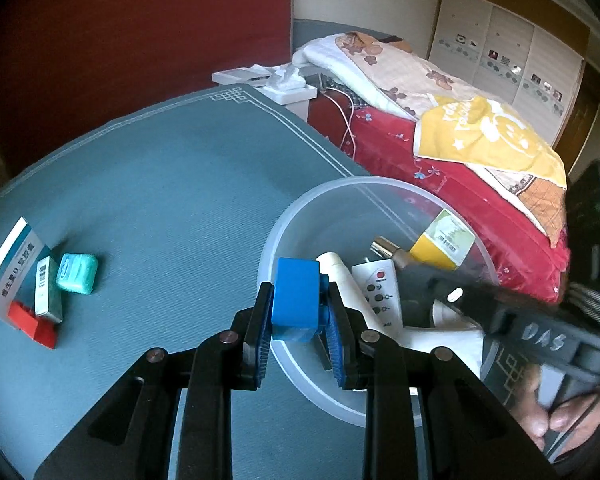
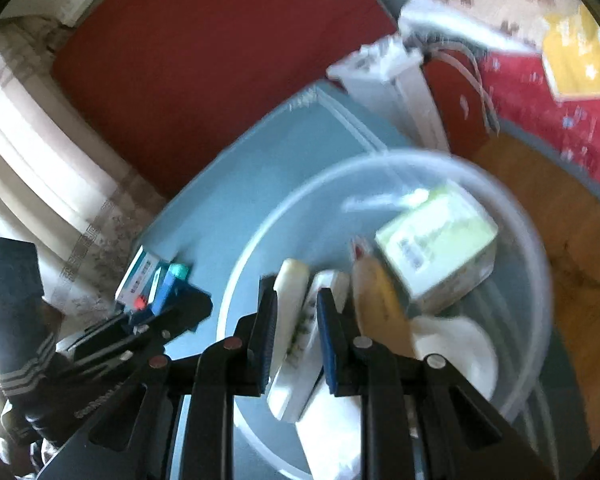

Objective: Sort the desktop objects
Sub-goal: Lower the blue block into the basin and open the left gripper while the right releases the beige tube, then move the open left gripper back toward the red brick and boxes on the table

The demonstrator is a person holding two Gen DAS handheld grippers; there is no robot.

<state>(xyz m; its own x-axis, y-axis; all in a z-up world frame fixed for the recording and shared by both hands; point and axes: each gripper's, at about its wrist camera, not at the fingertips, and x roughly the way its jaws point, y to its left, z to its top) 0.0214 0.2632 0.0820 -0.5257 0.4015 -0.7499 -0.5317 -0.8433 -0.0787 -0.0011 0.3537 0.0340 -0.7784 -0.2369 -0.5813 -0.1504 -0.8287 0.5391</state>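
Two claws work over a round translucent plastic basin point(image 1: 296, 216) that stands on the blue-grey matted surface point(image 1: 172, 184). The left claw point(image 1: 300, 320) is clamped on a bright blue rectangular plastic block point(image 1: 294, 300), holding it just above the basin's near-left rim. The right claw point(image 2: 296, 320) is closed on a white remote control with dark buttons point(image 2: 300, 340), gripping it by its long sides inside the basin; this view is blurred, so finer contact is hard to judge.

In the left wrist view the same white remote control point(image 1: 380, 292) lies among other items in the basin: a white cylindrical tube point(image 1: 340, 276), a yellow and pale green cardboard box point(image 1: 440, 244) leaning against the far wall, and a metallic brown cylinder point(image 1: 392, 250) between them. The right claw's black body crosses the basin from the right, with a hand point(image 1: 548, 408) gripping its handle.

Four small things sit together near the left edge of the surface, well apart from the basin: a white and blue medicine box point(image 1: 10, 268) leaning upright, a small white and green box point(image 1: 48, 290) against it, a teal rounded soap-like block point(image 1: 77, 273) just beside that, and a red plastic block point(image 1: 32, 322) in front.

Beyond the surface stands a bed with a red floral cover point(image 1: 452, 168).
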